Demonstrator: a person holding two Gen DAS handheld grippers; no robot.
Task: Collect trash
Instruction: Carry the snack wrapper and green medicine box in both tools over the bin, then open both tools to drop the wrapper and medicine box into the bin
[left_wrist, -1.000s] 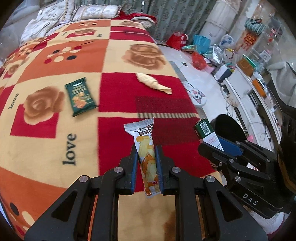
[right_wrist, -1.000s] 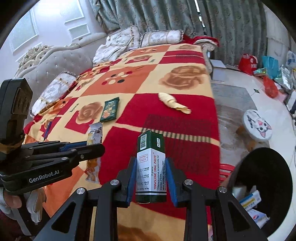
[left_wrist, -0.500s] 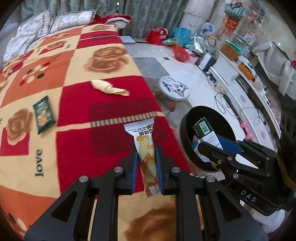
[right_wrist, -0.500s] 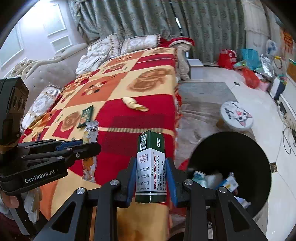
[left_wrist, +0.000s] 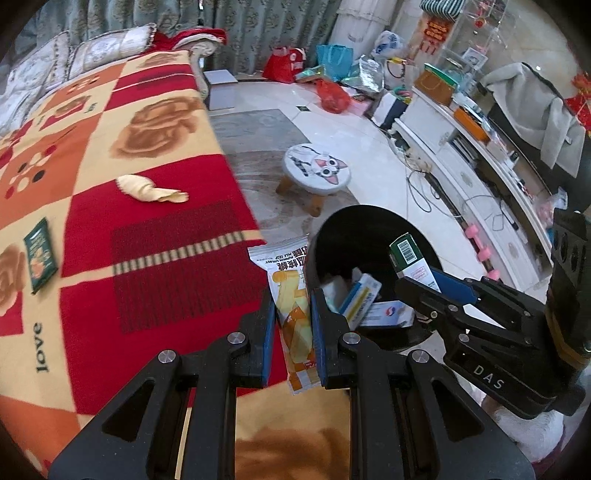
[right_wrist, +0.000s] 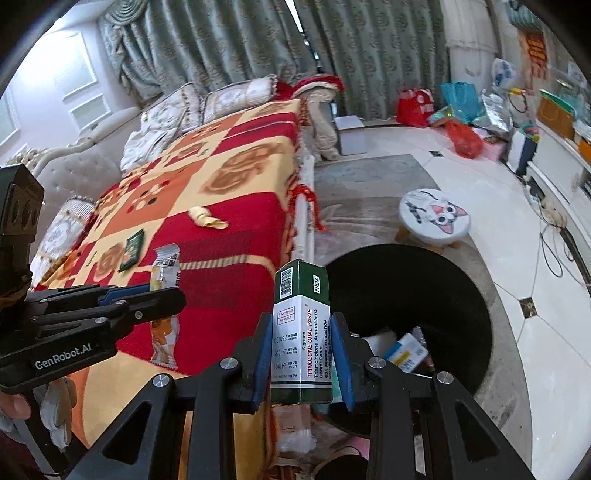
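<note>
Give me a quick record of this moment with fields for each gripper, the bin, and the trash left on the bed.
left gripper: shut on orange-and-white snack wrapper, near the bin's rim
right gripper: shut on green-and-white oral paste box, upright, by the bin
round black trash bin: on the floor beside the bed, holds several small boxes
left on red-and-orange patterned blanket: dark green snack packet, crumpled beige wrapper
</note>
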